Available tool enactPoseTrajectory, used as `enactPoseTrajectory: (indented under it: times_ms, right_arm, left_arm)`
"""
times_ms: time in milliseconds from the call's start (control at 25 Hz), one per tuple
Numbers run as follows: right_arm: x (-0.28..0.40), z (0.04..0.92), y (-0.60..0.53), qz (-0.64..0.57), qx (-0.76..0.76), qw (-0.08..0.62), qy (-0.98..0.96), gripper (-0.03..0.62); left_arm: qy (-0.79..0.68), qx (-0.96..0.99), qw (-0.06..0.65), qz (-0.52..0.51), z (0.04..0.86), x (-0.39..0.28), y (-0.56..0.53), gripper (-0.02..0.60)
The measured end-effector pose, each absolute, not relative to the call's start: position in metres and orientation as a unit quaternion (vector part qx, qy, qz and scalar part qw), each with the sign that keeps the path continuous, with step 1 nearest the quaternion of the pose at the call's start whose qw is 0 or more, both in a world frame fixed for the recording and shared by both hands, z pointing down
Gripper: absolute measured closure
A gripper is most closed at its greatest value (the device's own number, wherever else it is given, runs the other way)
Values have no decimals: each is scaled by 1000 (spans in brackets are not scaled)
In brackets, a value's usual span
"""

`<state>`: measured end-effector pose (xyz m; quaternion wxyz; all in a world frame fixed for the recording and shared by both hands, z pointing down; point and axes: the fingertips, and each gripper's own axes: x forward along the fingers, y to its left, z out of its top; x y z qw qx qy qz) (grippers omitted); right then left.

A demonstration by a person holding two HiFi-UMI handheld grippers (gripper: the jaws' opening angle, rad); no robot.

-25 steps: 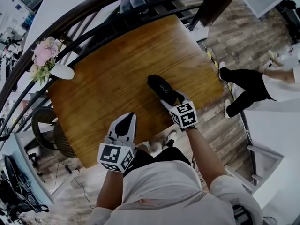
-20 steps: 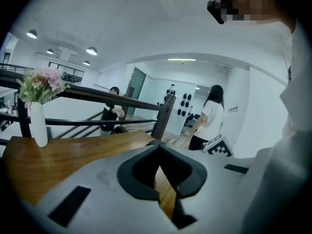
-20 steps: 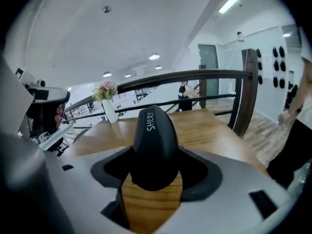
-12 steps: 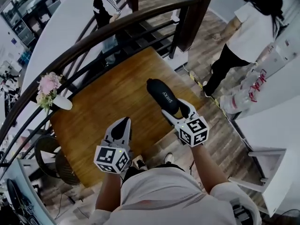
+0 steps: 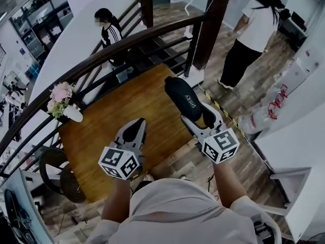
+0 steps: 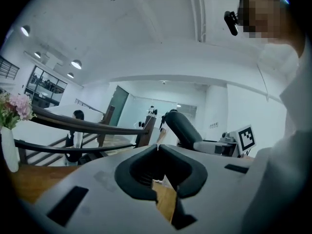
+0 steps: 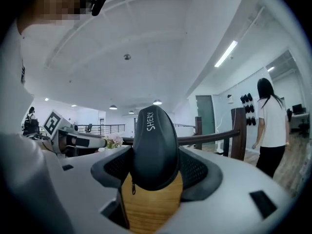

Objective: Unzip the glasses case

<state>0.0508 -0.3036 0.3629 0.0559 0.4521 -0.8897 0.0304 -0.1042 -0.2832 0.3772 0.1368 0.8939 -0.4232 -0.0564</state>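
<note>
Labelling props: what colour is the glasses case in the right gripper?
The glasses case is black with white lettering, clearest in the right gripper view.

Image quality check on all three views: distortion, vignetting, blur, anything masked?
Head view: heavy wide-angle warp, dim edges, no motion blur on the black oval glasses case. Left gripper view: fisheye with black round vignette, mosaic patch top right. Right gripper view: same vignette, mosaic top left; the case's white lettering reads sharp.
</note>
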Motion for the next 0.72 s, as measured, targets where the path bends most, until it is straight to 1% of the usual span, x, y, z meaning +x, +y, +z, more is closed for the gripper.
enactPoseTrajectory:
  times_ms: [160,200,280,320,360,520,720]
  right_arm:
    - [48,352,-293,14,434,48,-900,246]
    - [45,348,-289,7,426,47,-904,246]
    - [40,342,-281,-6,408,44,-912,246]
    - [38,339,-277,-12,397,42,-917,246]
    - [35,336,-273,-18,385,39,-922,246]
    - [19,327,-253,-55,339,46,-938,246]
    - [-2,325,-238,-80,298,48,-950,246]
  left_arm:
    - [-382,905,157,-97,360,-94,-276,564]
    - [-366,909,167,-109,354,-91,-274,544]
    - [-321,918,191,-135,342,-81,-268,366]
    - [-298,921,203,-150,336,-76,-265,333]
    - [-276,922,216,-166,330,-71,-264,313]
    - [-207,922,251,-211,308,-53,-258,268]
    - [-174,925,252,-224,292,-36,-252,258]
